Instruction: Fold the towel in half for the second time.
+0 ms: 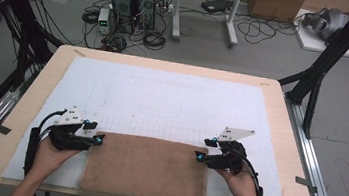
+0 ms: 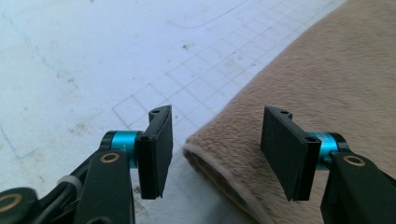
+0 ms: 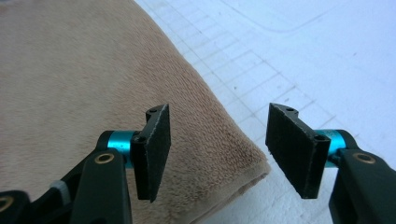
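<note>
L gripper (image 2: 215,154) has its jaws spread, nothing pinched; the folded edge of the tan, fuzzy, rectangular towel (image 2: 299,93) sits in the gap below them w/o either pad touching. R gripper (image 3: 217,154) is the same: jaws apart, the towel's far right corner (image 3: 252,170) lying under the gap, pads clear of it. In the high view the L gripper (image 1: 98,137) sits at the towel's far left corner and the R gripper (image 1: 201,151) at its far right corner, each held in a hand coming in from the near side. The towel (image 1: 146,167) lies flat, apparently folded once, on the near half of the white gridded mat (image 1: 172,98) covering the light wooden tabletop (image 1: 283,121), its near edge about level w/ the mat's front edge. Judgement: the step looks like a fold just set down, or the next one about to be picked up. To do it well, keep both grippers level w/ each other so the far edge stays straight along the grid lines; if re-gripping, go in low so the lower pad slips under all layers at the corner, not just the top one, and close both sides together. Lift only enough to clear the pile, else the soft cloth drags and skews.
</note>
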`<state>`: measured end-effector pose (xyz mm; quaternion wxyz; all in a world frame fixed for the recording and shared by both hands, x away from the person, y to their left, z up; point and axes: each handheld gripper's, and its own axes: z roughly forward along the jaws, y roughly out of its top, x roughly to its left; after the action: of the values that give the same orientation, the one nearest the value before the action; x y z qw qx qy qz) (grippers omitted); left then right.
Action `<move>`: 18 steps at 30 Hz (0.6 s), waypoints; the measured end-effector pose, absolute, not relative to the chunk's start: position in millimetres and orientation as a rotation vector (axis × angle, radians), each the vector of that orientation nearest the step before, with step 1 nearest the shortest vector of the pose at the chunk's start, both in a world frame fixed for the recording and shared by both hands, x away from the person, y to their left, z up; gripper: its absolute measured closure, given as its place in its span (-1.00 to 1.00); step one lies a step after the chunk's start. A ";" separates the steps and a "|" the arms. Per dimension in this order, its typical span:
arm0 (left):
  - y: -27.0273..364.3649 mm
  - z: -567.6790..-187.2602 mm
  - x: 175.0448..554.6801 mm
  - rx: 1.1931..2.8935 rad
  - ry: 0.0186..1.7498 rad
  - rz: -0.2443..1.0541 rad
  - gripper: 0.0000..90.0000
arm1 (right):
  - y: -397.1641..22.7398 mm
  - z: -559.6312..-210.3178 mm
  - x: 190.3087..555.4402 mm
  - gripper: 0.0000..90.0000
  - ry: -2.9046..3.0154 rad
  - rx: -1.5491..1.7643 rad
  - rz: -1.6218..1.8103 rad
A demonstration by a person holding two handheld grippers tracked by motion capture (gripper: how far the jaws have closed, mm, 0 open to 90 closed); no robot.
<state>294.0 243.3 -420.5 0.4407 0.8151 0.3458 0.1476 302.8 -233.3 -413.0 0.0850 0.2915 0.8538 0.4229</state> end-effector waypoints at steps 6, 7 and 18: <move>237.7 -430.9 304.2 2.073 0.874 0.305 0.01 | -232.6 -427.6 307.1 -0.12 2.581 0.909 1.247; 236.8 -433.4 305.9 2.091 0.879 0.280 0.00 | -232.2 -429.9 307.7 -0.12 2.590 0.902 1.237; 234.5 -441.9 307.5 2.110 0.880 0.245 0.04 | -232.8 -438.1 312.9 -0.07 2.629 0.918 1.233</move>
<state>307.5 234.5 -441.9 0.4091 0.8374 0.3493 0.0971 312.9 -232.8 -438.1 0.0482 0.3011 0.8622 0.4045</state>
